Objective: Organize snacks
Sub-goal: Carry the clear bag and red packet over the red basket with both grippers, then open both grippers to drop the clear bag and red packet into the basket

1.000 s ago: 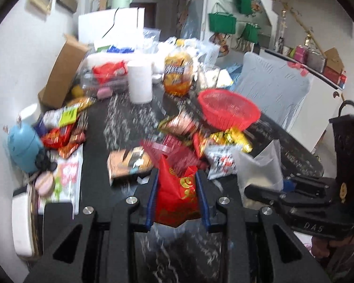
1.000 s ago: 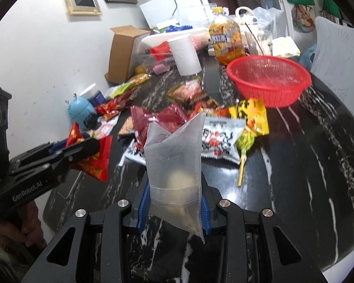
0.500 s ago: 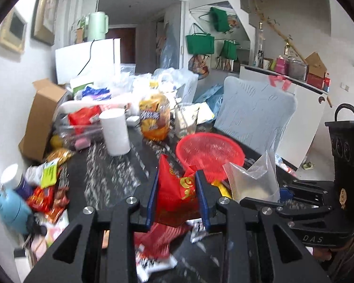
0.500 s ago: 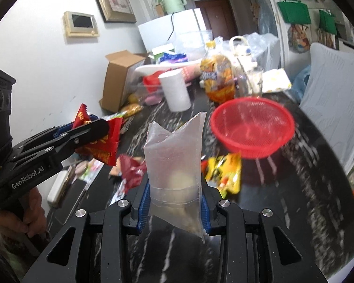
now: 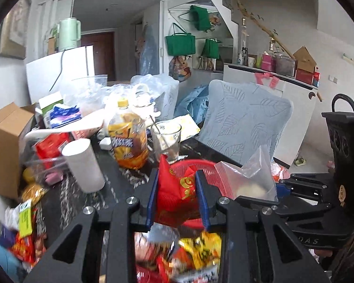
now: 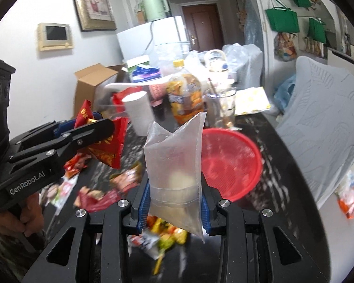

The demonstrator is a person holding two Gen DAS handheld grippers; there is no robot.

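My left gripper (image 5: 177,195) is shut on a red snack packet (image 5: 174,188) with gold print, held above the table just short of the red mesh basket (image 5: 214,176). From the right wrist view the same packet (image 6: 106,146) hangs left of the basket (image 6: 231,162). My right gripper (image 6: 174,202) is shut on a clear plastic bag (image 6: 174,162) with a pale lump inside, upright and near the basket's left rim. That bag (image 5: 250,181) shows at the right in the left wrist view. Several loose snack packets (image 5: 188,254) lie on the black marble table (image 6: 283,212) under both grippers.
Behind the basket stand a glass (image 5: 166,141), an orange drink bottle (image 5: 127,141) and a white paper roll (image 5: 83,165). A cardboard box (image 5: 7,146) and more packets (image 5: 28,224) crowd the left edge. A pale chair back (image 5: 243,127) stands right of the table.
Both grippers have risen and moved forward over the table with their loads, from above the snack pile toward the red basket, which now looks nearer and larger.
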